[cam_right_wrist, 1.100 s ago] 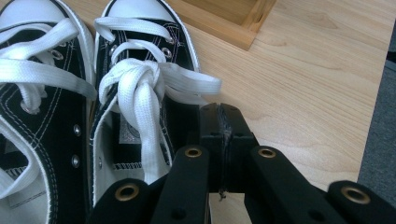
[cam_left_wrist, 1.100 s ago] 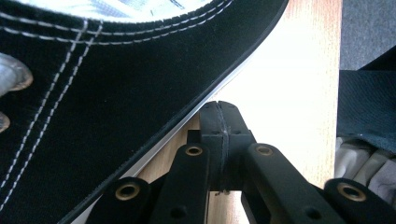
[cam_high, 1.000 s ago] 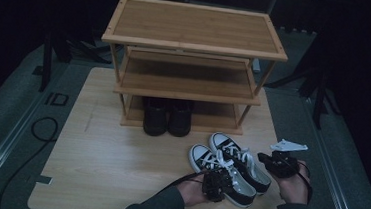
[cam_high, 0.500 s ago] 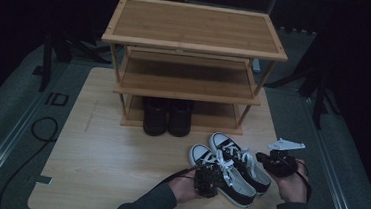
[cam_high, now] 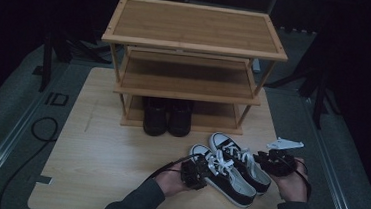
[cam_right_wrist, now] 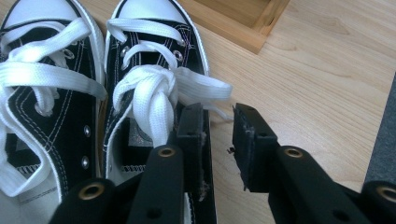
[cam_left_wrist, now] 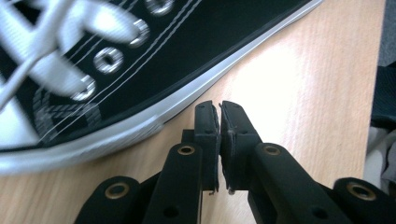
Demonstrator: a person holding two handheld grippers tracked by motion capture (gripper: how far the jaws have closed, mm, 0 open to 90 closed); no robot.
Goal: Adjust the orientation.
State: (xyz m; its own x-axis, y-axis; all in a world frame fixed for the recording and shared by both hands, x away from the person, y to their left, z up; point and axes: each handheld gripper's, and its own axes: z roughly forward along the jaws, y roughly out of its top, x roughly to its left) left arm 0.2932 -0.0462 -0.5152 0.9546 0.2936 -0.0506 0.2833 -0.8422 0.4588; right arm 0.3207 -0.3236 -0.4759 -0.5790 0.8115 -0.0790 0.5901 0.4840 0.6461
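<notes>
Pair of black canvas sneakers with white laces [cam_high: 231,168] sits on the light wooden desk [cam_high: 94,152], just in front of the three-tier bamboo shoe rack [cam_high: 191,70], beside black shoes [cam_high: 167,117] on its bottom tier. Left gripper [cam_left_wrist: 219,122] fingers have just been opening, barely parted, nothing between; right gripper [cam_right_wrist: 218,135] fingers have just been opening, spread beside the near sneaker's collar. Sneakers released; shelving them seems left.
</notes>
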